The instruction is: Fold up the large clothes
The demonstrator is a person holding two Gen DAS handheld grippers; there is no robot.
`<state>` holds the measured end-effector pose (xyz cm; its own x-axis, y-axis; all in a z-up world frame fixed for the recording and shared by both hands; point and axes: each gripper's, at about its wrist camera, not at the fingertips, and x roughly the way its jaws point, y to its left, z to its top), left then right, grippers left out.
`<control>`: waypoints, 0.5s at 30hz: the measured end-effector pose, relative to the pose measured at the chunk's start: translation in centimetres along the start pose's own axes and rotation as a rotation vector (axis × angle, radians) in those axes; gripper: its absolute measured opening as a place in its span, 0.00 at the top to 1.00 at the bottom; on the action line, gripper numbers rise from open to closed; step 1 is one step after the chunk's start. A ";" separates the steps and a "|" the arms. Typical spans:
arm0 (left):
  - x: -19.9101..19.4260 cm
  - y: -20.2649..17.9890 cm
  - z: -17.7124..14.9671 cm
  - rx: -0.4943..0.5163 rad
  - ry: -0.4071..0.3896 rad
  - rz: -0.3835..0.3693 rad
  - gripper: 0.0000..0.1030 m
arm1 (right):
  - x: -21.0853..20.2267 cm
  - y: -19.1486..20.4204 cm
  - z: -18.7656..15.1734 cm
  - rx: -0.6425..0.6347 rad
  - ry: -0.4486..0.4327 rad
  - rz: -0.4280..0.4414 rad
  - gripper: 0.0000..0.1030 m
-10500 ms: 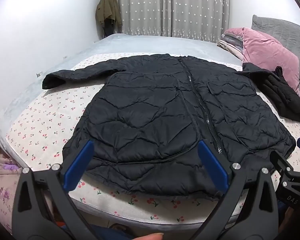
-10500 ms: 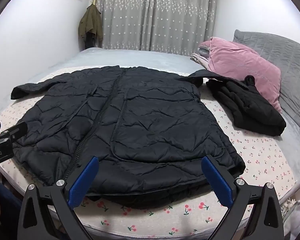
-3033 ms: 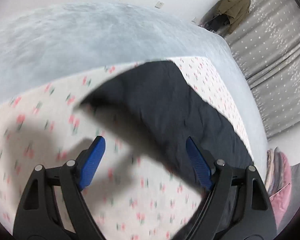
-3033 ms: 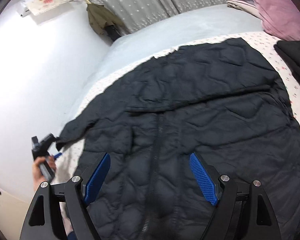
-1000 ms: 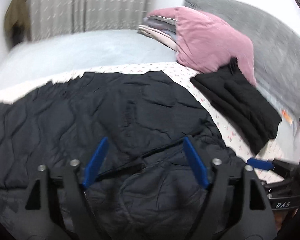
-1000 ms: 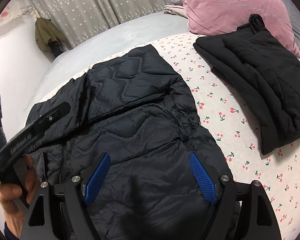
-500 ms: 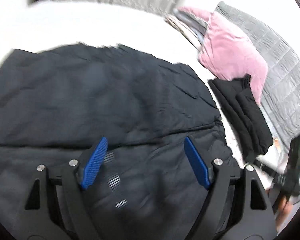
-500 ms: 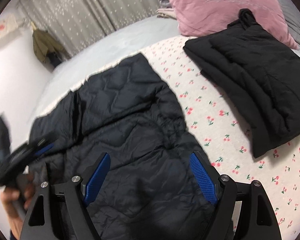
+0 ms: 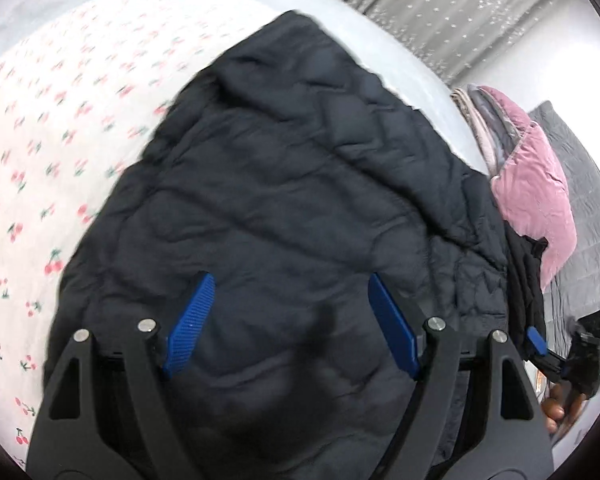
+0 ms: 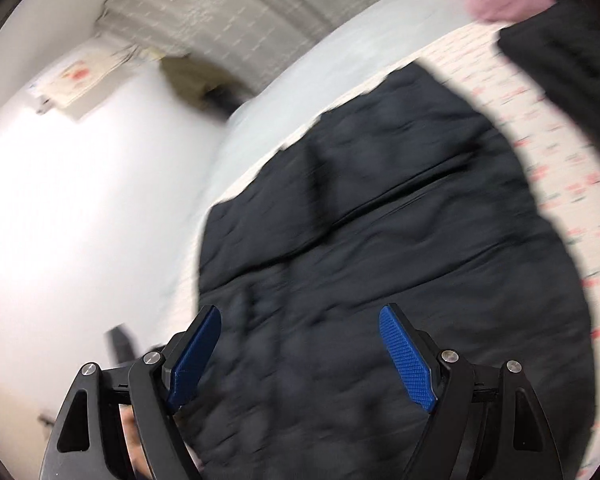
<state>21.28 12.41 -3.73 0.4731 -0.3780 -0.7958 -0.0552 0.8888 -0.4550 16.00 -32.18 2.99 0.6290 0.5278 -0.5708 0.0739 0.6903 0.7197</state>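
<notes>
Black quilted coat point(image 9: 284, 184) fills my view on cherry-print sheet point(image 9: 40, 128) | pink pillow point(image 9: 536, 200), folded black garment point(image 10: 572, 48) alongside | left gripper point(image 9: 288, 324), right gripper point(image 10: 300, 356) both released, empty

Black quilted coat point(image 9: 292, 208) lies partly folded on the bed.

Premises: a bedroom in a home. A bed point(image 9: 40, 128) with a cherry-print sheet point(image 9: 60, 92) over a pale grey cover fills most of both views. Grey dotted curtains point(image 9: 460, 4) hang beyond its far edge. A pink pillow point(image 9: 536, 200) and a grey quilted cushion point(image 9: 588, 208) lie at one end. Plain white walls point(image 10: 60, 200).
</notes>
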 end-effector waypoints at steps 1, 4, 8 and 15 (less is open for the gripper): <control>-0.1 0.6 -0.2 0.008 0.010 0.006 0.23 | 0.9 0.8 -0.2 0.011 0.050 0.062 0.20; 0.7 1.5 -0.5 0.046 0.050 -0.013 0.23 | 3.6 3.4 -0.5 0.008 0.151 0.182 0.20; -0.3 2.5 -0.1 0.020 0.059 -0.064 0.23 | 8.8 7.9 0.0 -0.047 0.280 0.148 0.20; -2.2 6.0 0.7 -0.077 0.027 -0.098 0.23 | 22.7 11.7 2.2 -0.179 0.464 -0.133 0.20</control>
<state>20.54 18.73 -4.39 0.4557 -0.4695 -0.7563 -0.0782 0.8252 -0.5594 32.86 -13.22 -0.65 0.2109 0.5654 -0.7974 -0.0293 0.8190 0.5730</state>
